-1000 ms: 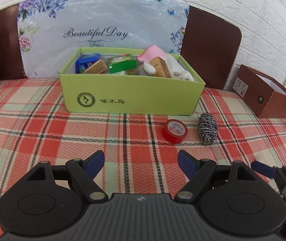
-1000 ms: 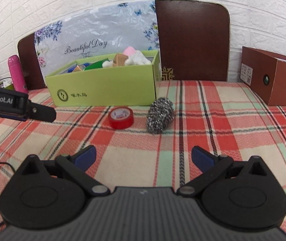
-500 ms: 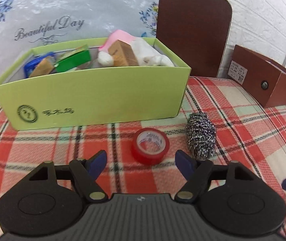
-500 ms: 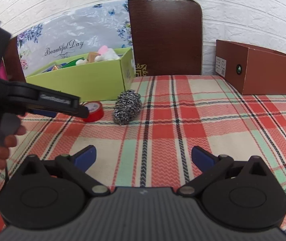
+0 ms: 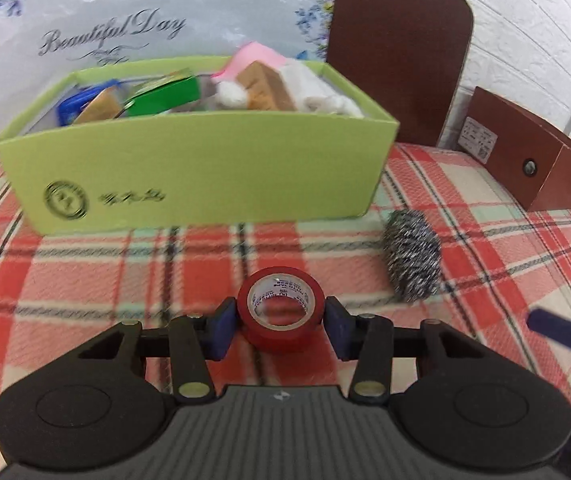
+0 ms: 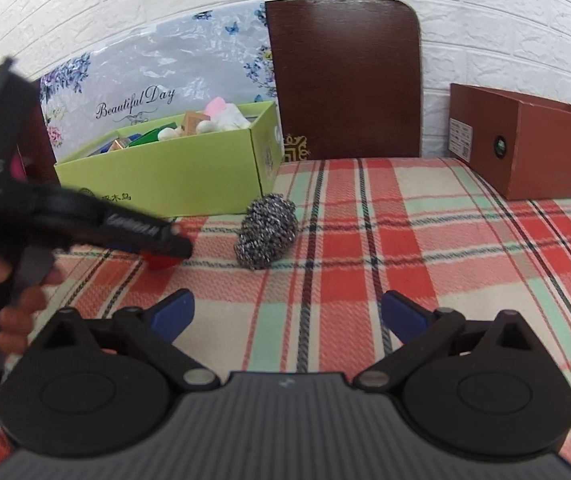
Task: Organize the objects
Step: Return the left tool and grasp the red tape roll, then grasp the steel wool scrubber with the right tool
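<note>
A red tape roll (image 5: pixel 281 312) lies on the plaid tablecloth between the blue pads of my left gripper (image 5: pixel 279 322), which is shut on it. In the right wrist view the left gripper's body hides most of the roll (image 6: pixel 161 262). A steel wool scrubber (image 5: pixel 412 266) lies to the right of the roll; it also shows in the right wrist view (image 6: pixel 267 231). The green box (image 5: pixel 205 172) with several items inside stands just behind. My right gripper (image 6: pixel 287 314) is open and empty over the cloth, in front of the scrubber.
A brown open box (image 6: pixel 533 148) stands at the right rear. A dark brown board (image 6: pixel 345 76) and a floral "Beautiful Day" panel (image 5: pixel 125 20) lean on the white brick wall behind the green box (image 6: pixel 173 176).
My left gripper has moved forward to the tape roll and its jaws have narrowed onto it. The right gripper has stayed open and shifted slightly.
</note>
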`<act>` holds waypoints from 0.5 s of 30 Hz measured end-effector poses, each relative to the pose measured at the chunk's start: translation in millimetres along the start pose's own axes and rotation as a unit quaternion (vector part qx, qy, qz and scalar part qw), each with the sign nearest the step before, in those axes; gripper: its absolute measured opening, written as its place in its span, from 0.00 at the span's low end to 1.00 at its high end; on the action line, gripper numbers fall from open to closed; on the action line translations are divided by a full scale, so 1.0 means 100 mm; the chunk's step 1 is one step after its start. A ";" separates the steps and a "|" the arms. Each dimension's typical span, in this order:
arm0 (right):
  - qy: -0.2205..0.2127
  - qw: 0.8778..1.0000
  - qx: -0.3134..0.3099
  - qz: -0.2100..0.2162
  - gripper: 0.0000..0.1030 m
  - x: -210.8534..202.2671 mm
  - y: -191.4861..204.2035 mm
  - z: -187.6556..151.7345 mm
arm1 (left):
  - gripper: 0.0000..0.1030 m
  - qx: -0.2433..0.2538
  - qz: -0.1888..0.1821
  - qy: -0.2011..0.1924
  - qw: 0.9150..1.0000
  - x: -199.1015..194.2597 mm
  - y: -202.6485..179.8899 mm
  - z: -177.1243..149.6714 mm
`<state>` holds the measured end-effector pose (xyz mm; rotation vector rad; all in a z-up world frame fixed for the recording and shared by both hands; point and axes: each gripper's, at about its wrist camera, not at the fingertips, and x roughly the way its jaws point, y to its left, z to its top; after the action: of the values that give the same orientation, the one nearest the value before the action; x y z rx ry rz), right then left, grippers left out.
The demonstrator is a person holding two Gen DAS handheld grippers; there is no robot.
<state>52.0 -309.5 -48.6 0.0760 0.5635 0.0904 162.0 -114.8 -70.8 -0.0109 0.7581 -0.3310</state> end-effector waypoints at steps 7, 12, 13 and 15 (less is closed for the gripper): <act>0.009 1.000 0.001 0.002 0.67 0.44 0.05 0.24 | 0.47 -0.014 0.001 -0.002 1.000 -0.22 0.16 -0.18; 0.017 1.000 0.001 0.000 0.54 0.71 0.09 0.37 | 0.48 -0.015 0.004 -0.001 1.000 -0.27 0.17 -0.24; 0.019 1.000 0.000 0.001 0.41 0.75 0.10 0.39 | 0.48 -0.015 0.004 0.000 1.000 -0.28 0.18 -0.24; 0.027 1.000 -0.001 0.011 0.34 0.78 0.12 0.39 | 0.48 -0.012 0.000 0.004 1.000 -0.32 0.19 -0.25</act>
<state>137.3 -291.6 -55.8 0.0773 0.6160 0.1151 129.3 -84.3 -70.3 -0.0325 0.7692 -0.3214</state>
